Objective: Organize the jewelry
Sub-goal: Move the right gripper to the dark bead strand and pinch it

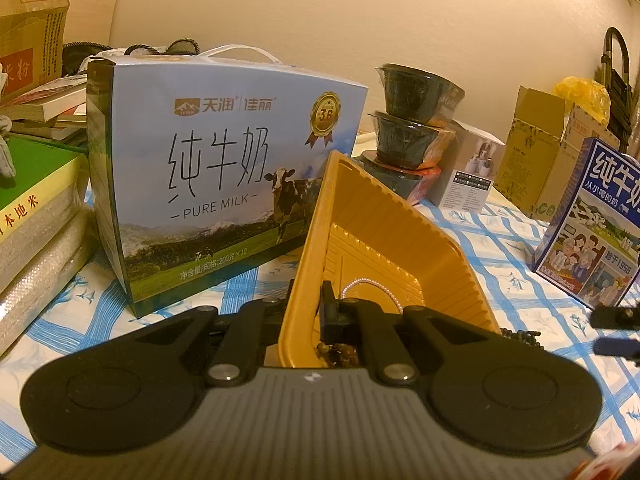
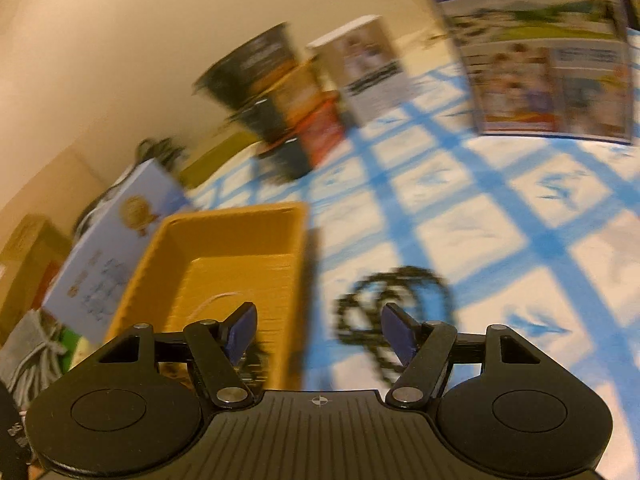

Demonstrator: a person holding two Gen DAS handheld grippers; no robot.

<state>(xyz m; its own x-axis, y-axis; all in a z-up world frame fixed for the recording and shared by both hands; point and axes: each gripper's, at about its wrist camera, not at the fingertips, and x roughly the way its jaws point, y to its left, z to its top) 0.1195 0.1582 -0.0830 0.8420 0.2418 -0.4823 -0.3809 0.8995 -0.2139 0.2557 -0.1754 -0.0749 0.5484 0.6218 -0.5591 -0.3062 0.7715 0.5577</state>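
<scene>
A dark beaded necklace [image 2: 394, 312] is lying looped on the checked tablecloth [image 2: 500, 208] just beside the ribbed yellow plastic tray [image 2: 224, 256], which is already holding a thin pearl strand [image 1: 370, 282] and some brown beads [image 1: 338, 350]. The left gripper [image 1: 304, 316] is clamping the tray's thin rim and tilting it, while the right gripper [image 2: 318, 334] is hanging wide and empty above the necklace. The slack, bumpy chain could slip from smooth pads, and the tilted tray could spill.
</scene>
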